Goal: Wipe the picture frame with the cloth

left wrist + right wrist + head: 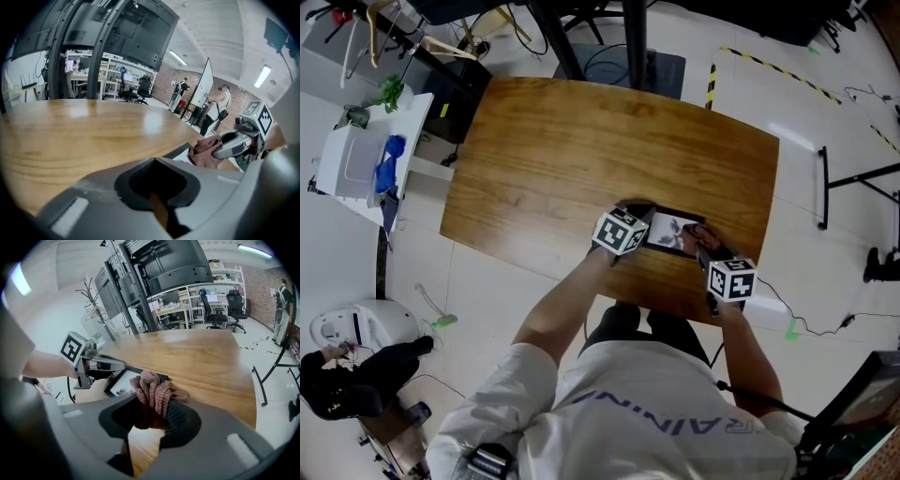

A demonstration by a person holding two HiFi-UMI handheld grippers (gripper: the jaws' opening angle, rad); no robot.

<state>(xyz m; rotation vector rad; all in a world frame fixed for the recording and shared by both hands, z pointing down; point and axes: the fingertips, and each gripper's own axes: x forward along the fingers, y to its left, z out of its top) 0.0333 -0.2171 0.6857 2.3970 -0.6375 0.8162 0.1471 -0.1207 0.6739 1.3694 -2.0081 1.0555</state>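
A black picture frame [668, 233] with a pale print lies flat near the front edge of the wooden table [581, 150]. My right gripper [701, 240] is shut on a bunched brown knitted cloth [153, 391], which rests on the frame's right end. In the left gripper view the cloth [204, 151] sits on the frame [181, 153] under the right gripper's fingers [232, 146]. My left gripper [643, 215] is at the frame's left end. Its jaws look shut, with only a thin slit of wood between them [159, 202]. The right gripper view shows the frame [120, 383] beneath the left gripper's tip.
The table's front edge runs just behind both grippers. A white side table [364, 161] with small items stands on the floor at left. A dark stand base [619, 64] sits beyond the far edge, and black stand legs [822, 187] are on the floor at right.
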